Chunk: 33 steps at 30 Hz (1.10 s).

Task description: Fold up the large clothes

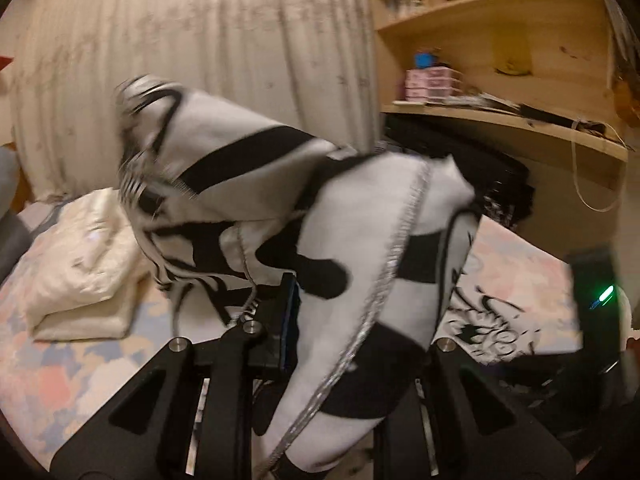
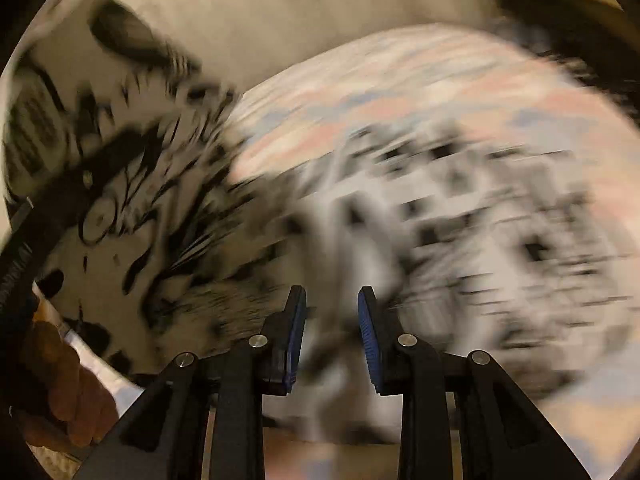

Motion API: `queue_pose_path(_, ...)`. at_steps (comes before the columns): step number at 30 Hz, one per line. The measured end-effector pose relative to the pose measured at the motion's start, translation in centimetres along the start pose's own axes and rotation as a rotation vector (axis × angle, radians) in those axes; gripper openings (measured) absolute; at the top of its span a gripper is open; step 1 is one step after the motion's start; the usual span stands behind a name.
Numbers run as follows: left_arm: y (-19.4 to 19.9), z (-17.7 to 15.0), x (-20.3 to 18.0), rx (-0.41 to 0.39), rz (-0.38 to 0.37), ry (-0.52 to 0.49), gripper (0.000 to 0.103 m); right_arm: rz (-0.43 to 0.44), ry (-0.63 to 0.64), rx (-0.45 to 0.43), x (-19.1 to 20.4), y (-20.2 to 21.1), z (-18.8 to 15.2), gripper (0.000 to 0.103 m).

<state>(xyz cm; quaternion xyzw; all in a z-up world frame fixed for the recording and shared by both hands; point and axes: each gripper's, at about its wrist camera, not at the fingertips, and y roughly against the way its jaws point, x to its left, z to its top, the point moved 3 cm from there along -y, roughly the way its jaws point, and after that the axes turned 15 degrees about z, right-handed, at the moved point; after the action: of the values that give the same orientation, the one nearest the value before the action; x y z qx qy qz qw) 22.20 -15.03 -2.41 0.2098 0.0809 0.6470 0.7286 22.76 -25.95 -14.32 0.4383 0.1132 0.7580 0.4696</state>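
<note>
Now I lift the black-and-white garment (image 1: 248, 152) over the bed (image 1: 72, 364).
My left gripper (image 1: 344, 320) is clamped on its cloth; my right gripper (image 2: 332, 336) has fingers apart, nothing between.

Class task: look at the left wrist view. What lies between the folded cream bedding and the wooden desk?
The lifted black-and-white garment, gripped in the left claw, hangs between cream bedding and desk.

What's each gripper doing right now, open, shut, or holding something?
Left gripper: shut on the black-and-white garment, lifted above the bed.
Right gripper: jaws apart; the view is too blurred to tell whether cloth is pinched between them.
</note>
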Motion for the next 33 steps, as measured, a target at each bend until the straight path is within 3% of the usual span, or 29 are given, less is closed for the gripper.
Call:
queue_pose_path(3, -1.1, -0.2, -4.9, 0.019, -0.065, -0.041, 0.013, -0.104, -0.041, -0.094, -3.1, 3.9, 0.6, 0.027)
queue_pose_path(7, -2.4, -2.8, -11.9, 0.058, -0.124, -0.145, 0.013, -0.237, -0.087, -0.146, -6.9, 7.2, 0.5, 0.027)
queue_pose_path(13, -3.8, -9.6, -19.6, 0.133, -0.131, -0.31, 0.012, -0.271, -0.18, -0.149, -10.7, 8.5, -0.6, 0.027)
queue_pose_path(19, -4.2, -9.1, -20.2, 0.135, -0.141, -0.267, 0.012, -0.264, -0.204, -0.159, -11.6, 8.8, -1.1, 0.027)
queue_pose_path(22, -4.6, -9.8, -20.1, 0.147, -0.122, -0.298, 0.013, -0.265, -0.209, -0.154, -11.9, 8.4, -1.2, 0.027)
queue_pose_path(30, -4.0, -7.5, -18.6, 0.184, -0.109, -0.364, 0.016, -0.254, -0.206, -0.134, -11.4, 8.7, -0.6, 0.027)
queue_pose_path(33, -3.5, -7.3, -18.2, 0.208, -0.092, -0.378, 0.018, -0.231, -0.2, -0.137, -10.5, 9.3, 0.0, 0.033)
